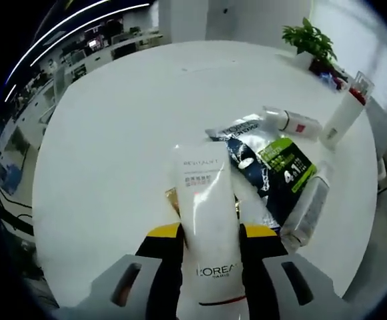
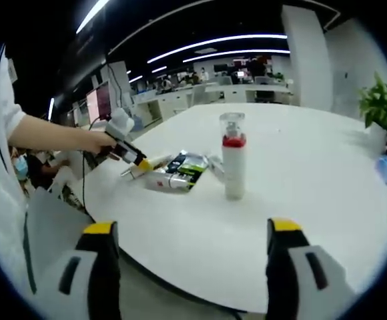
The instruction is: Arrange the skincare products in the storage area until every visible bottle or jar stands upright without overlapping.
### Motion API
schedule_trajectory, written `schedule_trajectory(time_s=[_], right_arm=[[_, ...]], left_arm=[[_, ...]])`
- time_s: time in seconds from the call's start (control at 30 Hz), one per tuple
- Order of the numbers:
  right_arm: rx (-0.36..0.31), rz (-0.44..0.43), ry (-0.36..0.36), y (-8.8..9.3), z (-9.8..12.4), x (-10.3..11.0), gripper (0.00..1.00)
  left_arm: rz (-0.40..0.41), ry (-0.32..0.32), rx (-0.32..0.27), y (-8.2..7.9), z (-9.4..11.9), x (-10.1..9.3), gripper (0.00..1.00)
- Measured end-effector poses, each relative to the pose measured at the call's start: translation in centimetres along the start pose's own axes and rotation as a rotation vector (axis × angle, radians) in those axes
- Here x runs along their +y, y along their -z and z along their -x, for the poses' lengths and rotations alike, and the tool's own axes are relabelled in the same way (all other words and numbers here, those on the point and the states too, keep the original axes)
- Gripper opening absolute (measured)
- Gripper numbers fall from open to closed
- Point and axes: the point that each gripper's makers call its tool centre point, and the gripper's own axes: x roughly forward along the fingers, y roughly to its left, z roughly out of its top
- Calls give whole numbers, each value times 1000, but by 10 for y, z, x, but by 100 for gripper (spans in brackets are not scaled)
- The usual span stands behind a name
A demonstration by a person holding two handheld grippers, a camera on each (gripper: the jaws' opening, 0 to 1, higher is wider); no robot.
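My left gripper [image 1: 210, 239] is shut on a white L'Oreal tube [image 1: 205, 200], which points forward over the white table [image 1: 113, 133]. Just beyond it lie a dark blue and green tube [image 1: 277, 170], a small white tube with a red label [image 1: 293, 123] and a clear bottle [image 1: 307, 210] on its side. A white bottle with a red band and clear cap [image 1: 345, 113] stands upright at the right. In the right gripper view that bottle [image 2: 233, 163] stands mid-table, beside the lying pile [image 2: 180, 172]. My right gripper [image 2: 192, 257] is open, low near the table edge, holding nothing. A hand holds the left gripper [image 2: 123, 143] over the pile.
A potted plant [image 1: 310, 40] stands at the table's far edge, seen too in the right gripper view [image 2: 383, 107] with a blue object [image 2: 385, 167] beside it. Something gold [image 1: 172, 199] peeks out under the held tube. Office desks fill the background.
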Motion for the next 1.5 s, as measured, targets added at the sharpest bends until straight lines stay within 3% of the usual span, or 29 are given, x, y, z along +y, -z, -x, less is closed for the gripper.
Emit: schedule_trajectory(time_s=[0.6,1.1,1.5], right_arm=[[-14,8,-4,-3,1,2,92],[-24,26,-11,-5,2,5,91],[-25,47,-25,-5,1,9,90]], left_arm=[[-19,1,-110,-5,24,-15,29],[-8,10,-235,-1,63,-48,29],[-17,24,-276,7,79,-70,29]])
